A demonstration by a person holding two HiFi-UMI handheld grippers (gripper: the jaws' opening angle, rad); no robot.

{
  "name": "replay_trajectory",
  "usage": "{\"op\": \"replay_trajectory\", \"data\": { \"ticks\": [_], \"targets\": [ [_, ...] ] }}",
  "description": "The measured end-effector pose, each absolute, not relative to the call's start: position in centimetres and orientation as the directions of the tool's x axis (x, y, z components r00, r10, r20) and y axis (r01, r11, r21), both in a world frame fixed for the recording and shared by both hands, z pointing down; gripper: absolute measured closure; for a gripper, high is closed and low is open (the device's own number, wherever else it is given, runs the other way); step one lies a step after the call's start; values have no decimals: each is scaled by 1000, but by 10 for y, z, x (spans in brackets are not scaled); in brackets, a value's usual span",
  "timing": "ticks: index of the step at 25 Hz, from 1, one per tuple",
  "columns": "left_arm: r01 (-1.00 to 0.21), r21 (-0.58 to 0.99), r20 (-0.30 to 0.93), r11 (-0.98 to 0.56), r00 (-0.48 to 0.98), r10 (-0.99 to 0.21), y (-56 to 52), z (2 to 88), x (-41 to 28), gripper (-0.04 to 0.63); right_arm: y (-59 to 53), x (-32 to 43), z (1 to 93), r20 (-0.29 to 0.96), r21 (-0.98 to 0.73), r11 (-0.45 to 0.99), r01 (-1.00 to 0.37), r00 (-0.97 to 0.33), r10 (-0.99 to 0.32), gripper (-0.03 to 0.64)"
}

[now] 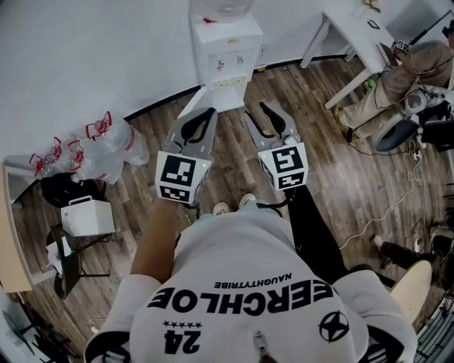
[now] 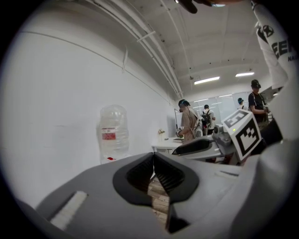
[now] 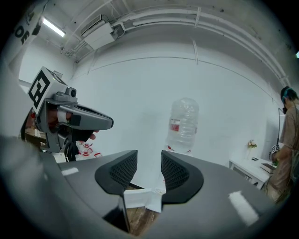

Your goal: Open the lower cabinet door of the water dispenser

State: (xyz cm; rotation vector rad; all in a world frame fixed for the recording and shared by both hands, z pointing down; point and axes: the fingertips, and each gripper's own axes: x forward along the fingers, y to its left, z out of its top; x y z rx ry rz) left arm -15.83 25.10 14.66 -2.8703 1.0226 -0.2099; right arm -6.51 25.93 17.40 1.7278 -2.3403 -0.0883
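Observation:
The white water dispenser (image 1: 225, 49) stands against the wall straight ahead, with a clear bottle (image 1: 221, 8) on top. Its lower cabinet front (image 1: 216, 99) is just beyond both grippers. My left gripper (image 1: 202, 117) is shut with nothing in it, a short way from the cabinet. My right gripper (image 1: 261, 117) is open and empty beside it. In the left gripper view the jaws of the left gripper (image 2: 153, 156) meet below the bottle (image 2: 113, 133). In the right gripper view the right gripper (image 3: 149, 158) frames a white panel (image 3: 140, 198) of the dispenser under the bottle (image 3: 183, 123).
Several empty water bottles (image 1: 106, 149) lie on the wood floor at left, near a white box (image 1: 89, 216). A white table (image 1: 355, 28) and a seated person (image 1: 397, 78) are at right. Cables (image 1: 397, 205) trail across the floor.

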Motion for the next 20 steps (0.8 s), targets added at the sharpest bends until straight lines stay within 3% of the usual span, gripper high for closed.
{"op": "replay_trajectory", "data": {
  "ticks": [5,20],
  "targets": [
    [-596,-155,108,-788,782,-613,258,145,-153,537,266,-68,168,125,195,307,-932,-287,-950,615],
    [-617,-132,108,-776,769,-630,254,146,-166,537,274,-66,163,103,207,291,-934,-275,-956,615]
  ]
}}
